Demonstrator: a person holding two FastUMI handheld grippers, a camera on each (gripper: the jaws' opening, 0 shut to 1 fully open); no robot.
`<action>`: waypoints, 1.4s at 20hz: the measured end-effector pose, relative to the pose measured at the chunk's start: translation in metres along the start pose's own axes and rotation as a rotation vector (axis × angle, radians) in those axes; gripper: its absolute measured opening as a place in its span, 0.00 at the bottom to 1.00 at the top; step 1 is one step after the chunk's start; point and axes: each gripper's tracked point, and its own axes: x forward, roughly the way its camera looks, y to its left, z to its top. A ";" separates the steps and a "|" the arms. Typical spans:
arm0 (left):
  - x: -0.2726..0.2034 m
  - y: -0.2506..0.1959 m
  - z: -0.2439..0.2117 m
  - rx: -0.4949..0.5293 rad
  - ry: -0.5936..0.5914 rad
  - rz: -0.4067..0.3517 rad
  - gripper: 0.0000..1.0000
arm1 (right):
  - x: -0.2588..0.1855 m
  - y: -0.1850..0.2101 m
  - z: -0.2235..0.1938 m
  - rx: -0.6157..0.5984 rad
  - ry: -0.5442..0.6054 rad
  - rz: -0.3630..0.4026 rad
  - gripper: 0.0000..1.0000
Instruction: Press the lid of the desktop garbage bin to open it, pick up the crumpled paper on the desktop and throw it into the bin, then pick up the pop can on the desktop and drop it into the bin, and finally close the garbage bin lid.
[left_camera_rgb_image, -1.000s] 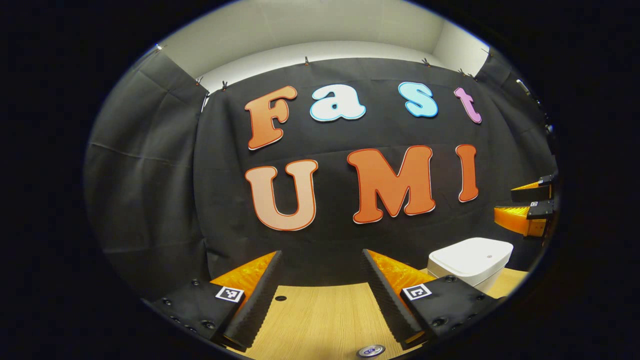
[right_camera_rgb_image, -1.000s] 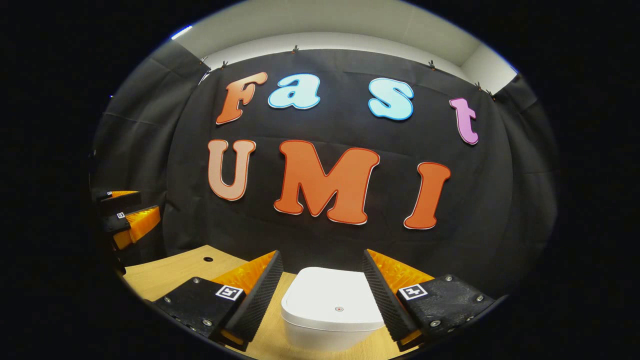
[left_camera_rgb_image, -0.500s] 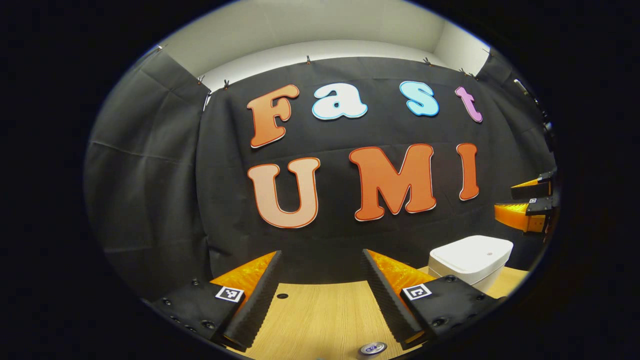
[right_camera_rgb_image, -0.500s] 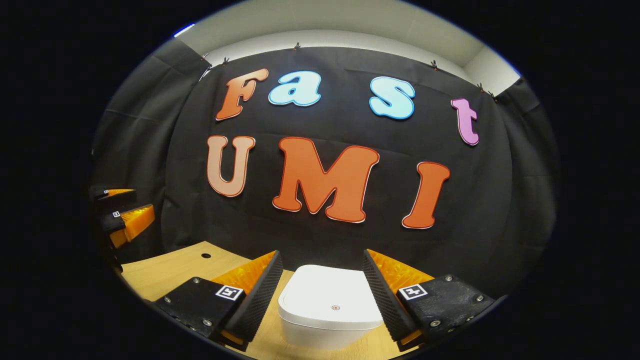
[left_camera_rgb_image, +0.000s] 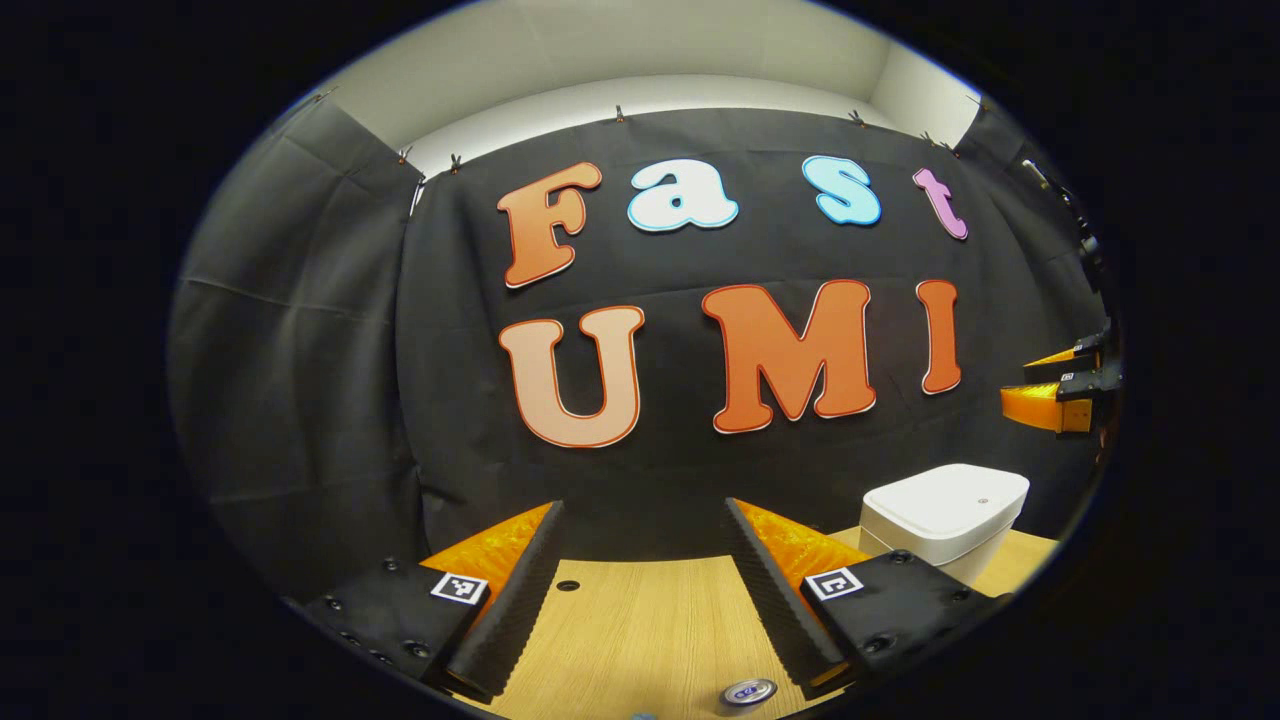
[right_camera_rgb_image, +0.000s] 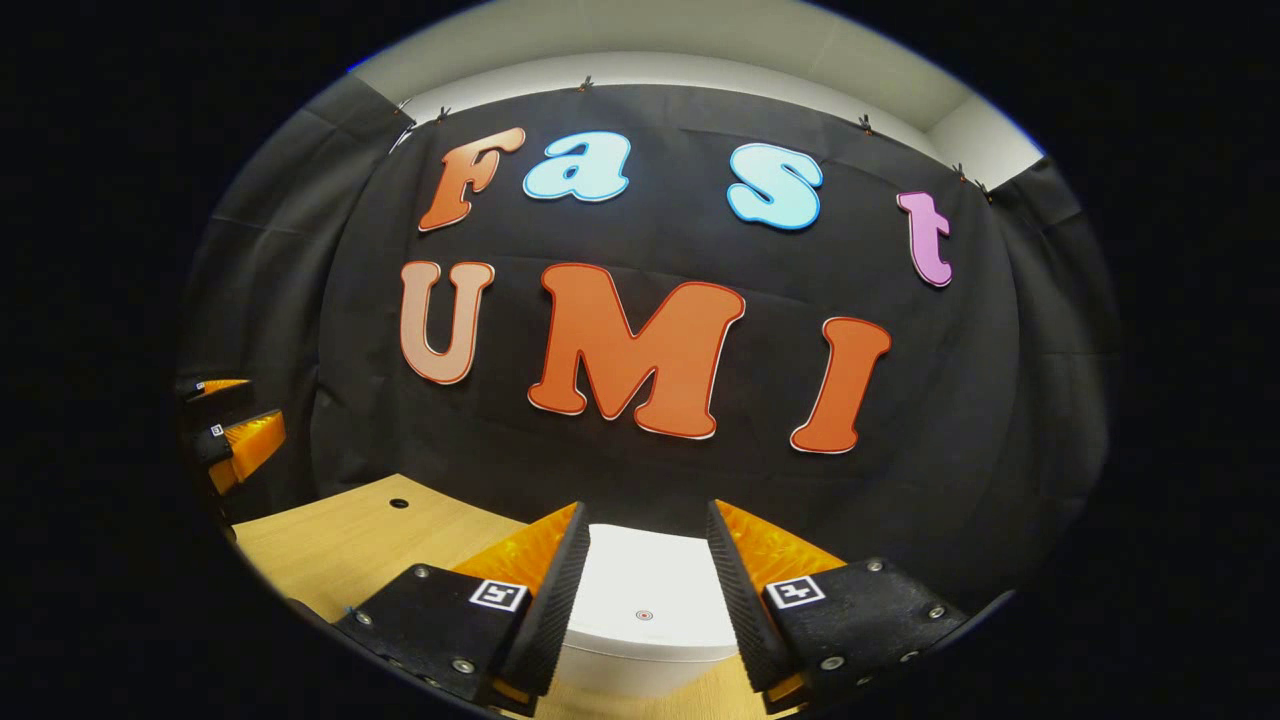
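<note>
The white bin (left_camera_rgb_image: 945, 505) stands on the wooden table at the right in the left gripper view, its lid down. In the right gripper view the lid (right_camera_rgb_image: 645, 590) lies just below and between the fingers of my right gripper (right_camera_rgb_image: 645, 507), which is open with a narrowed gap and holds nothing. My left gripper (left_camera_rgb_image: 642, 505) hangs open over bare table, nothing between its fingers. The pop can's silver top (left_camera_rgb_image: 748, 691) shows at the bottom edge, by the right finger. The right gripper (left_camera_rgb_image: 1060, 395) also appears above the bin at the far right.
The wooden table (left_camera_rgb_image: 640, 620) runs back to the black cloth wall and has a small round hole (right_camera_rgb_image: 399, 503) near the back. In the right gripper view the left gripper (right_camera_rgb_image: 235, 430) hovers at the far left above the table.
My right gripper has moved forward over the bin lid and its fingers have drawn closer together. The left gripper has shifted slightly, and more of the can top shows.
</note>
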 end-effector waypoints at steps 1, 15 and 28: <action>0.000 0.000 0.001 0.001 0.000 0.005 1.00 | 0.001 0.000 -0.002 0.001 0.012 0.006 0.65; -0.004 0.004 -0.004 0.016 0.034 0.053 1.00 | 0.023 0.001 -0.067 0.121 0.237 0.077 0.01; -0.014 0.000 -0.013 0.046 0.081 0.104 1.00 | 0.033 0.006 -0.136 0.077 0.412 0.138 0.01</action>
